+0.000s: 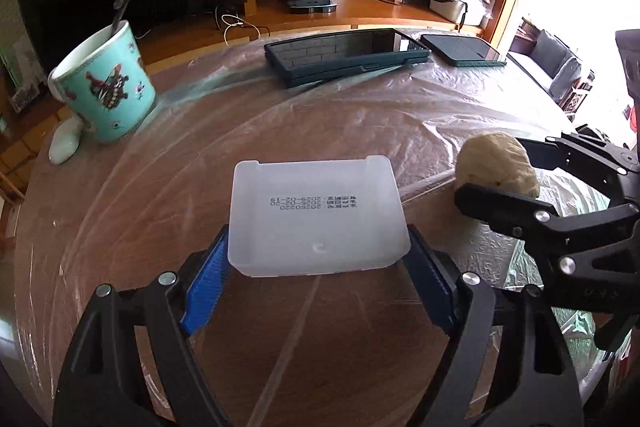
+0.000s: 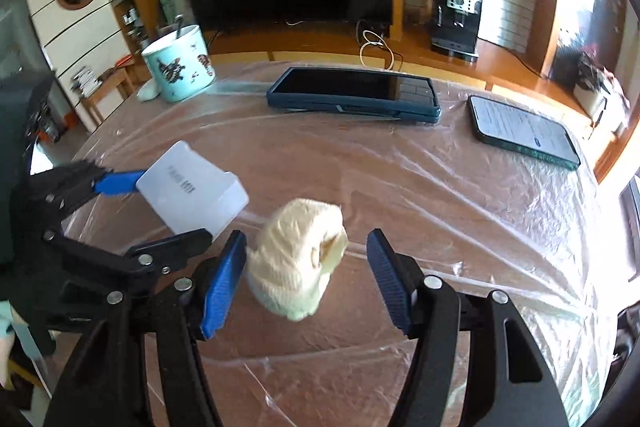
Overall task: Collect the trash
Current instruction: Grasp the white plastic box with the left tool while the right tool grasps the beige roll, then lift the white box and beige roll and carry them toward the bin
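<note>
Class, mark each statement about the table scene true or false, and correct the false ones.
1. The left tongs grip a white plastic tray. True.
2. The right tongs are shut on the crumpled paper ball. False: they are open, with the ball between the pads and a gap on its right side.
3. A spoon stands in the turquoise mug. True.
4. The table is bare wood. False: clear plastic film covers it.
5. The smartphone lies on top of the tablet. False: it lies beside it, apart.
</note>
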Motion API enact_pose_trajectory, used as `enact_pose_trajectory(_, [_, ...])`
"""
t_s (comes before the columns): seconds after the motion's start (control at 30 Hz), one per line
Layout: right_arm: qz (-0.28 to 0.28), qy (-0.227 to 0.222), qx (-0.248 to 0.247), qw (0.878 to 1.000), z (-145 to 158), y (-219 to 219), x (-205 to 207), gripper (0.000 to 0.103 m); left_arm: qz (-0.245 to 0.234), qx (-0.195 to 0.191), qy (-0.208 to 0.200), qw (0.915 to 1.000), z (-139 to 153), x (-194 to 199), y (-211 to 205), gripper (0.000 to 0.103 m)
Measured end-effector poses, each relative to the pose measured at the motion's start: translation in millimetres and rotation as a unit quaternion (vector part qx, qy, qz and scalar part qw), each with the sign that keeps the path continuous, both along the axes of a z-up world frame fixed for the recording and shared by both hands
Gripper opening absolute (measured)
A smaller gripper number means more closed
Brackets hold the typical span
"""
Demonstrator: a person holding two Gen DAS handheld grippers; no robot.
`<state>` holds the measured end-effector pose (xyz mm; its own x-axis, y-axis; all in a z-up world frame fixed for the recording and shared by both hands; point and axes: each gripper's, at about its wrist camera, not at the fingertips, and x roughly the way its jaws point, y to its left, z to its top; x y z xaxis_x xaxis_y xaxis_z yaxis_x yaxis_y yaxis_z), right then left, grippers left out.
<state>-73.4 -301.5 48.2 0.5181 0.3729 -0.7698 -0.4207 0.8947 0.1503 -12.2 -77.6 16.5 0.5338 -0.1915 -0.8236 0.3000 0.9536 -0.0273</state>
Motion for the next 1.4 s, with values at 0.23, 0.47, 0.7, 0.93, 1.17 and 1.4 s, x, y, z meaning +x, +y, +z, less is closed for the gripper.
enact_pose_trajectory(0.23, [-0.026, 0.01, -0.015, 1.0, -9.0, 7.4, 1.6, 0.026, 0.006, 0.001, -0.006, 1.0, -0.1, -4.5, 5.0, 0.083])
enact_pose_trajectory(0.47, [-0.016, 0.017, 0.025, 0.999, -4.3, 4.2, -13.0, 0.022, 0.003, -0.003, -0.008, 1.0, 0.4, -12.3, 3.9, 0.083])
enact_pose_trajectory(0.7, [-0.016, 0.035, 0.053, 0.998, -1.4, -6.4, -27.0, 0.022, 0.004, -0.018, -0.012, 0.9998, 5.0, -28.8, 8.1, 0.083])
enact_pose_trajectory(0.93, [-0.016, 0.034, 0.06, 0.997, 6.5, -11.9, -41.3, 0.022, 0.006, -0.029, -0.018, 0.9994, 12.5, -47.5, 9.4, 0.083])
enact_pose_trajectory(1.17, [-0.012, 0.026, 0.043, 0.999, 19.2, -10.1, -50.4, 0.022, -0.007, -0.015, -0.013, 0.9998, 22.0, -57.0, 5.2, 0.082])
enact_pose_trajectory(1.4, [-0.01, 0.034, 0.034, 0.999, 16.5, -7.1, -49.5, 0.022, -0.029, 0.014, 0.016, 0.9994, 6.3, -47.9, -4.3, 0.082])
